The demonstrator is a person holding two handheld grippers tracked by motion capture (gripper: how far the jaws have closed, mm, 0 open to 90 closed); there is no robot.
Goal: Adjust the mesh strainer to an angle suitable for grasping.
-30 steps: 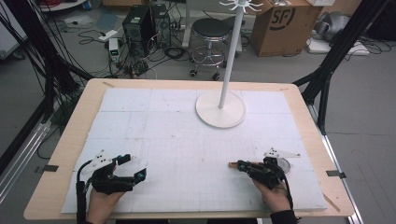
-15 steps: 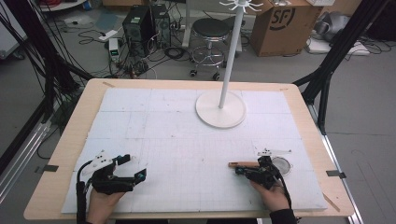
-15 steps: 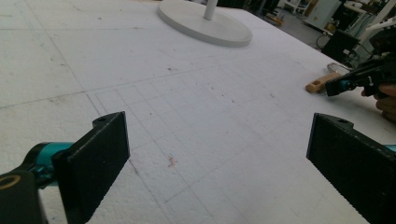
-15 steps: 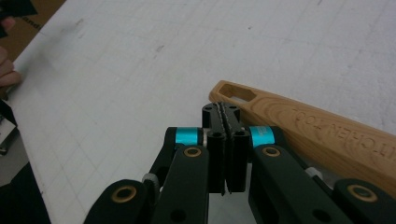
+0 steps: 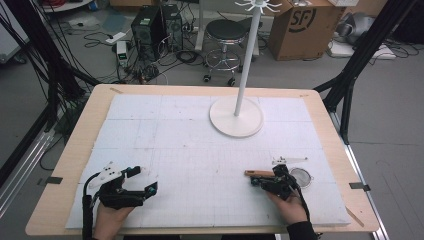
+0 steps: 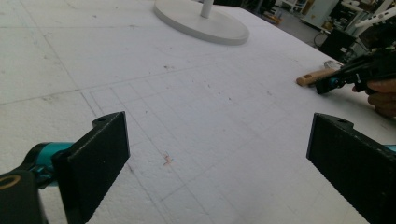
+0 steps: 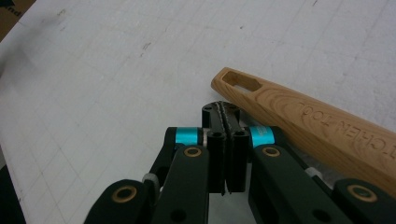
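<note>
on the white mat, near its right front, the right gripper (image 7: 226, 140) rests with jaws pressed together on nothing, just left of the wooden handle (image 7: 303, 126); the left gripper (image 6: 215, 163) at the left front stands wide open, empty

Pale wooden handle (image 7: 308, 126) with grain at three o'clock of the black, teal-banded right gripper (image 7: 226, 116); white gridded surface (image 5: 190, 150); white stand (image 5: 236, 117).
</note>
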